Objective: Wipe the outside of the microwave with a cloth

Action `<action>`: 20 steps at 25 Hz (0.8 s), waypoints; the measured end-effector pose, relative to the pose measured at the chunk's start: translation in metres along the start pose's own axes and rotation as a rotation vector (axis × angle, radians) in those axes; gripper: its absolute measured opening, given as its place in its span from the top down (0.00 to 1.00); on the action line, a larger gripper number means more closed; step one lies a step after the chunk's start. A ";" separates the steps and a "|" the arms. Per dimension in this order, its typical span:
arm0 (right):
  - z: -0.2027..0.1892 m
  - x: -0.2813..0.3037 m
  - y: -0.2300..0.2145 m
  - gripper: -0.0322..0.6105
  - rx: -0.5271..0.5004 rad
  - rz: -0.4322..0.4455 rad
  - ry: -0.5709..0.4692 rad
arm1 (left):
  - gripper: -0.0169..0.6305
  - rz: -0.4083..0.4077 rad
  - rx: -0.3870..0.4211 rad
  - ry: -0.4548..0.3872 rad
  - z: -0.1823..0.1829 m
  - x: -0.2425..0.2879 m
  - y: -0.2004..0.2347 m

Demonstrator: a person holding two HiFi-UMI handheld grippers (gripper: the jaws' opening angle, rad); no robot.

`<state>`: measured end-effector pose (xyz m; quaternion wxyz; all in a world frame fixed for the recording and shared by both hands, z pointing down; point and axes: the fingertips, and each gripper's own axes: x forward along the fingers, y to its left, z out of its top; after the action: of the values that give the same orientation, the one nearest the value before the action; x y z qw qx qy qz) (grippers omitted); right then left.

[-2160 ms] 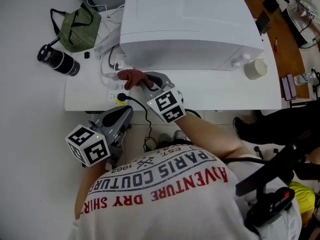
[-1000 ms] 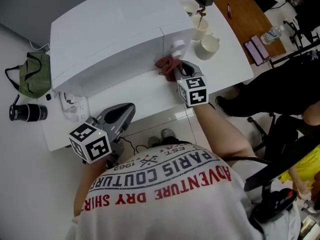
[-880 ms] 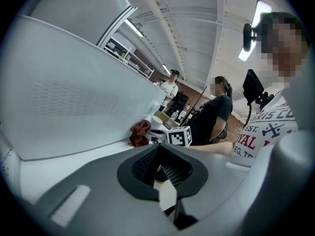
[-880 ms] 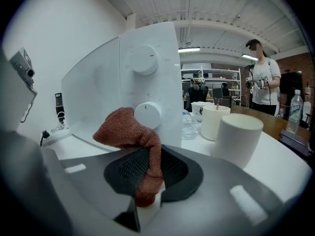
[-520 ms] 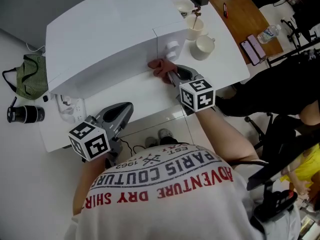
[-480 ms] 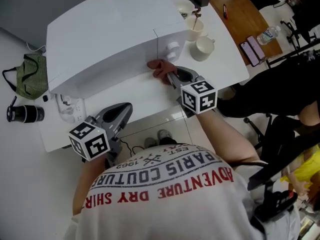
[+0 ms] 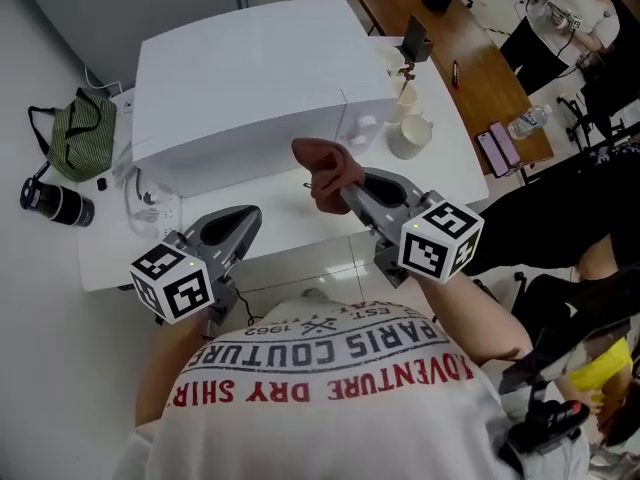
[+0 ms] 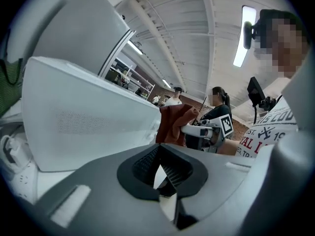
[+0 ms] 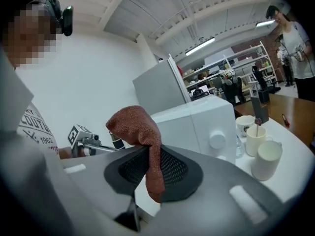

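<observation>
My right gripper (image 7: 346, 194) clamps rust-red terry cloth (image 7: 325, 168), clear of boxy white microwave (image 7: 240, 78), at its 5 o'clock; left gripper (image 7: 248, 216) closed, empty; I judge wiping unfinished

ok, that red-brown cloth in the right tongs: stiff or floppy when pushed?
Likely floppy: the cloth bunches above the right tongs and a tail droops below them. Probably light, since one pinch holds all of it up. The coarse weave looks grippy, so it probably won't slip out.
</observation>
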<state>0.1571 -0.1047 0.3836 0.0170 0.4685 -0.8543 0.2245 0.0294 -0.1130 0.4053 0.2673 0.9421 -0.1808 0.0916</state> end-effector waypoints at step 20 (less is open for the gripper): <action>-0.005 0.012 0.045 0.88 0.007 0.059 0.025 | 0.96 -0.006 0.090 -0.069 0.036 -0.031 -0.026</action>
<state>0.1132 -0.0919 0.3741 0.0196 0.4405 -0.8666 0.2338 0.0135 -0.1023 0.3546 0.2187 0.9563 -0.1827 0.0661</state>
